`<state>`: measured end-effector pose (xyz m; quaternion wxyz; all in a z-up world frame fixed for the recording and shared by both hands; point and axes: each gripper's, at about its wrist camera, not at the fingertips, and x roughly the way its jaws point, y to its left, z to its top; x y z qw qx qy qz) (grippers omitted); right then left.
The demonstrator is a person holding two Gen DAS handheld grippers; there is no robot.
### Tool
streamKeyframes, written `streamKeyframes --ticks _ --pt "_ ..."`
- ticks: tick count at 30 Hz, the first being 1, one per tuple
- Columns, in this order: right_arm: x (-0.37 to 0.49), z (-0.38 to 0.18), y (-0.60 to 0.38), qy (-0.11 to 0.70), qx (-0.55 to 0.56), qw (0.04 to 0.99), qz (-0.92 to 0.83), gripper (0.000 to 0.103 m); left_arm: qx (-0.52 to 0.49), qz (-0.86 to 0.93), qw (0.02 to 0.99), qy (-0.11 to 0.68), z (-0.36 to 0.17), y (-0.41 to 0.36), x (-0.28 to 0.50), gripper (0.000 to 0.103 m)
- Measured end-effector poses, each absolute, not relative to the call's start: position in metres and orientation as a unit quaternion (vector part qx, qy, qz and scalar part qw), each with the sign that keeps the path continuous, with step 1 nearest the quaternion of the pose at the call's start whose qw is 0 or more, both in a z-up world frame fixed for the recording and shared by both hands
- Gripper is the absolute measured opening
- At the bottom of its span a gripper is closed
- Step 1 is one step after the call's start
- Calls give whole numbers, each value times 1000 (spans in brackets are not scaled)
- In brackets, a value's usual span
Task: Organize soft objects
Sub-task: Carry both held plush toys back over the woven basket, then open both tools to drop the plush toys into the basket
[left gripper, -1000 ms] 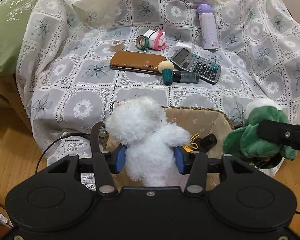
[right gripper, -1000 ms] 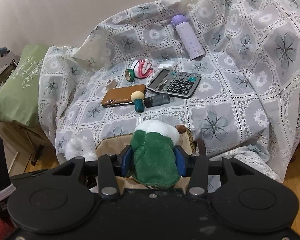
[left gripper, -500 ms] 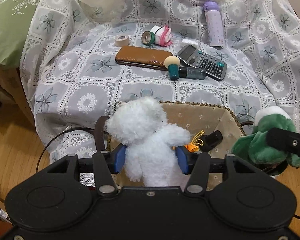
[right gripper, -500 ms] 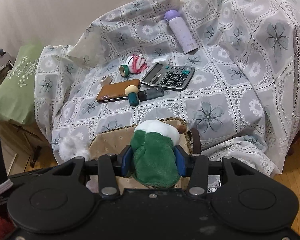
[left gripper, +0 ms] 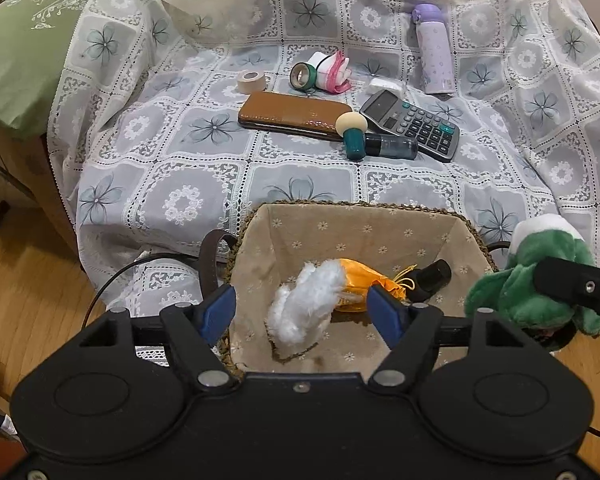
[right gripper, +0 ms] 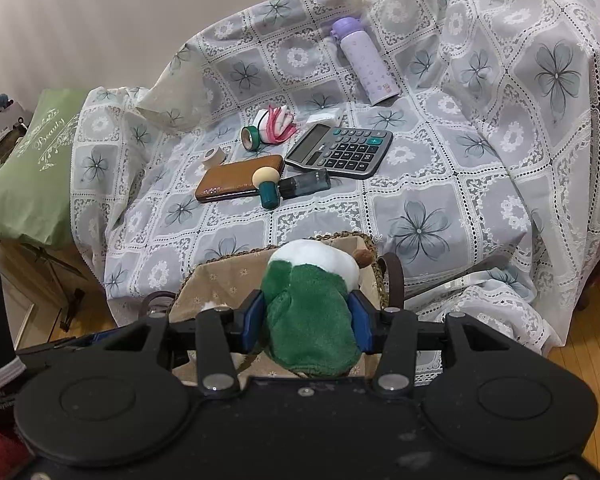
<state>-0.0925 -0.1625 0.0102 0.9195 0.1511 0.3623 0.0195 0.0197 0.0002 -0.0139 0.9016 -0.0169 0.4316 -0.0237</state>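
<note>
The lined basket (left gripper: 364,236) stands at the near edge of the cloth-covered surface (left gripper: 180,168), below both grippers. Inside it lies the white plush toy (left gripper: 306,308), fallen on the fabric lining, and it rests partly over an orange pouch (left gripper: 364,282). At about 2 o'clock from the white toy, also in the basket, lies a small black object (left gripper: 432,276).

The left gripper (left gripper: 302,308) hangs over the basket. Its jaws have just been opening, and now the blue pads stand apart on both sides of the white toy without touching it. The toy is blurred in this view.

The right gripper (right gripper: 306,322) has its jaws pressed on the green plush toy (right gripper: 310,320), which has a white head (right gripper: 316,256). It is held above the basket's right rim, at about 3 o'clock from the white toy.

Farther on the cloth, toward 12 o'clock from the basket, lie a brown case (left gripper: 294,114), a calculator (left gripper: 412,124), two tape rolls (left gripper: 252,82) and a purple bottle (left gripper: 434,56).
</note>
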Motion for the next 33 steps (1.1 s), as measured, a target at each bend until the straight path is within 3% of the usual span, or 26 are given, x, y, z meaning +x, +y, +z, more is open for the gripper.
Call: streamKeyframes --ticks 33 --pt "-93 11 -163 362 147 920 19 49 -9 -22 899 437 -15 1 18 70"
